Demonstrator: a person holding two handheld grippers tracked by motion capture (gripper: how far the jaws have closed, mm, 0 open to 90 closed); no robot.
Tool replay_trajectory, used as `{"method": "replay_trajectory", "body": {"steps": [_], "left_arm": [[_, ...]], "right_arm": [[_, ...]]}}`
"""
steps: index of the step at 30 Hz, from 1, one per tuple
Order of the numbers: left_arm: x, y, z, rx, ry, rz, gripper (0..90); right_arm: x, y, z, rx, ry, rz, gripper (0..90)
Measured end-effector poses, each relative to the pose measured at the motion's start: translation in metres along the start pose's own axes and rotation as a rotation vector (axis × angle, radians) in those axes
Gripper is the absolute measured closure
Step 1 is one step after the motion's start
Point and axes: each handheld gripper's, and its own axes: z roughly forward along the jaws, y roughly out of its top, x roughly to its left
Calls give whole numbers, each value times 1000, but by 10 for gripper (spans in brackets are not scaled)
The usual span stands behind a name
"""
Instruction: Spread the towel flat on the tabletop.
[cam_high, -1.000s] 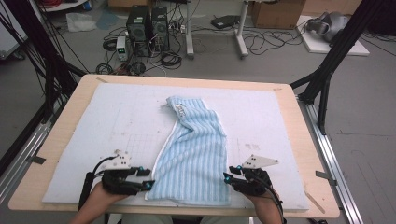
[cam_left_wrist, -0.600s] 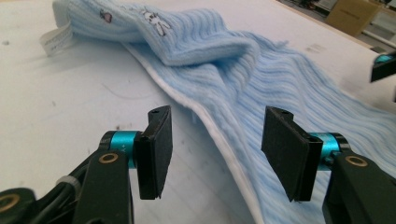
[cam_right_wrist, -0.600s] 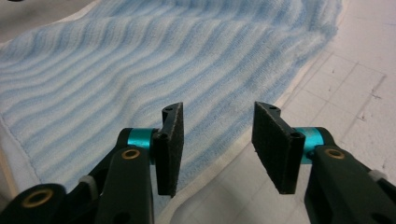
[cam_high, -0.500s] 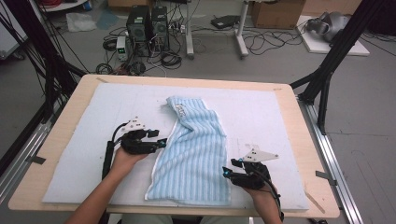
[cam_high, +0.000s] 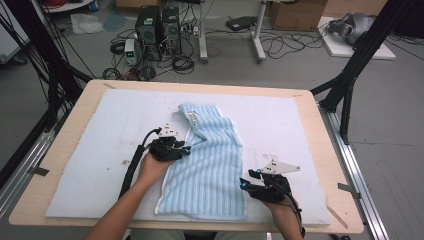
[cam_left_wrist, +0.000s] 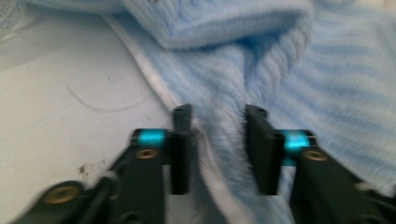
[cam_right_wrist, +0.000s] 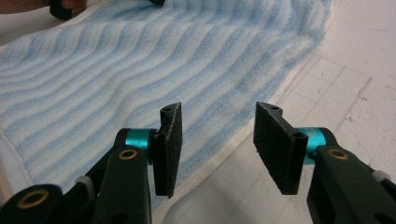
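Observation:
A light blue striped towel (cam_high: 210, 160) lies lengthwise on the white foam board (cam_high: 110, 130), with its far end folded over. My left gripper (cam_high: 187, 149) is at the towel's left edge, about halfway up. In the left gripper view its jaws have just been closing, and the left gripper (cam_left_wrist: 217, 116) pinches a raised ridge of towel (cam_left_wrist: 280, 70) by the white hem. My right gripper (cam_high: 247, 179) hovers open at the towel's near right edge. In the right gripper view the right gripper (cam_right_wrist: 219, 116) has the towel (cam_right_wrist: 140, 56) and its hem below the gap, untouched.
The foam board covers most of a wooden table (cam_high: 70, 120). Black frame struts (cam_high: 350, 85) stand at both sides. Computer cases (cam_high: 157, 25) and cables lie on the floor beyond the far edge. The other hand (cam_right_wrist: 60, 4) appears at the top left of the right gripper view.
My left gripper has moved from the towel's near left corner away along its left edge to the middle, and its jaws have narrowed on the cloth. The right gripper has hardly moved.

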Motion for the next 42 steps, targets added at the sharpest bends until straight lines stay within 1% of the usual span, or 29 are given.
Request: {"method": "replay_trajectory", "body": {"steps": [1, 2, 3, 4, 6, 9, 10, 11, 14, 17, 19, 21, 22, 23, 25, 28, 30, 33, 35, 36, 38, 40, 42], "left_arm": [[0, 0, -2, 4, -17, 14, 746], [-1, 0, -3, 11, 2, 36, 825], [-1, 0, -6, 19, 11, 56, 842], [0, 0, -8, 22, 8, 53, 848], [1, 0, -13, 18, 6, 42, 849], [2, -4, -24, -10, -5, 22, 850], [3, -6, -27, -19, -10, 23, 849], [3, -9, -31, -27, -16, 14, 850], [3, -20, -42, -34, -27, 6, 849], [5, -31, -54, -29, -32, 0, 849], [7, -38, -62, -44, -35, -21, 849], [10, -44, -69, -41, -36, -34, 850], [12, -47, -72, -40, -35, -38, 849], [13, -49, -75, -45, -34, -46, 850], [15, -51, -80, -57, -39, -49, 845], [17, -54, -81, -75, -46, -68, 821], [17, -55, -81, -76, -50, -75, 814], [17, -56, -81, -81, -58, -70, 813], [17, -57, -80, -83, -63, -70, 805], [18, -57, -79, -80, -69, -70, 802], [18, -57, -79, -86, -72, -73, 765], [20, -57, -80, -104, -68, -84, 706], [23, -57, -81, -113, -57, -96, 640]], "right_arm": [[0, 0, 0, 2, 1, 0, 517], [0, 0, 0, 2, 0, -1, 516], [0, 0, 0, 2, -1, 1, 515], [-1, -1, 0, 2, -2, 3, 514], [-1, -1, 0, 4, -2, 6, 514], [-1, -2, -1, 4, -3, 6, 514], [-1, -2, -1, 3, -7, 5, 513], [-1, -2, -1, 6, -6, 8, 513], [-1, -2, -2, 5, -6, 11, 512], [0, -1, -1, 4, -7, 8, 512], [0, -1, 0, 2, -9, 5, 510], [1, 0, 1, 6, -9, 13, 506], [0, 0, 1, 6, -5, 6, 505], [1, 0, 2, 7, -7, 8, 503], [1, 1, 4, 3, -5, 9, 499], [1, 5, 7, -9, -6, 12, 496], [-2, 11, 9, -28, -14, 15, 490], [-11, 27, 16, -77, -22, 47, 479], [-17, 40, 25, -107, -36, 57, 474], [-20, 46, 31, -113, -41, 63, 472], [-25, 60, 45, -112, -63, 55, 472], [-28, 74, 60, -99, -64, 54, 474], [-29, 87, 75, -85, -70, 41, 477]]}}
